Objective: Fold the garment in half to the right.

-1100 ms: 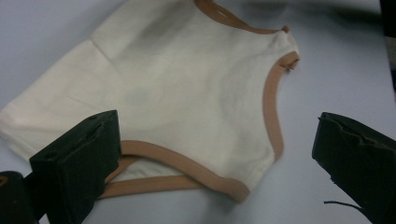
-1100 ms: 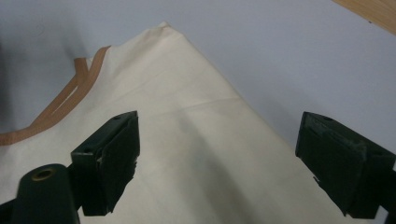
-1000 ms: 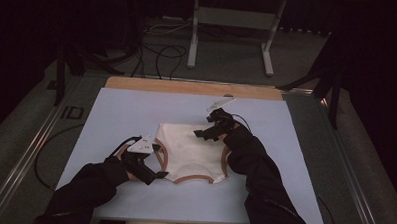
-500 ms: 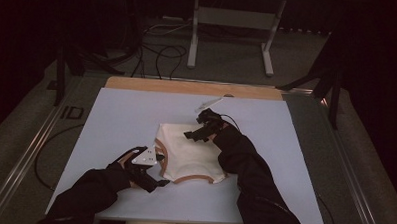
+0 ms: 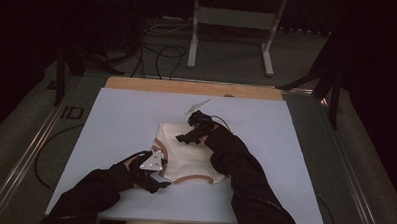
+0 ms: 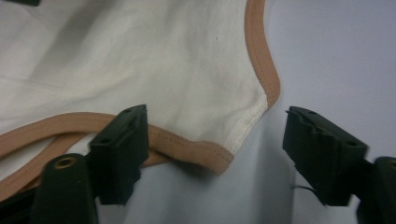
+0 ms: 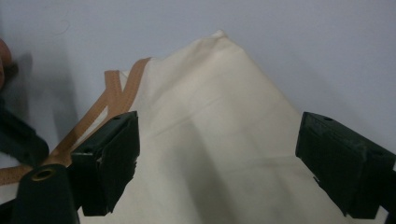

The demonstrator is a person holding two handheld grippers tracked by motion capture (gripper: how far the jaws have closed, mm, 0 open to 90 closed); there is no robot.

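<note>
A cream garment with tan trim lies flat on the pale blue table top. My left gripper sits low at the garment's near-left edge. In the left gripper view the trimmed corner lies between the jaws of that gripper; they have just been closing, but the pads stand apart from the cloth. My right gripper hovers over the garment's far part, jaws wide. In the right gripper view plain cream cloth spans the gap of the open gripper, with tan trim at the left.
A wooden strip borders the table's far edge. Beyond it stand a metal frame's legs and loose cables on the floor. A metal rail runs along the left side. Bare table surrounds the garment.
My right gripper has moved left and nearer across the garment. My left gripper has sunk to the near-left corner and its jaws have narrowed around it.
</note>
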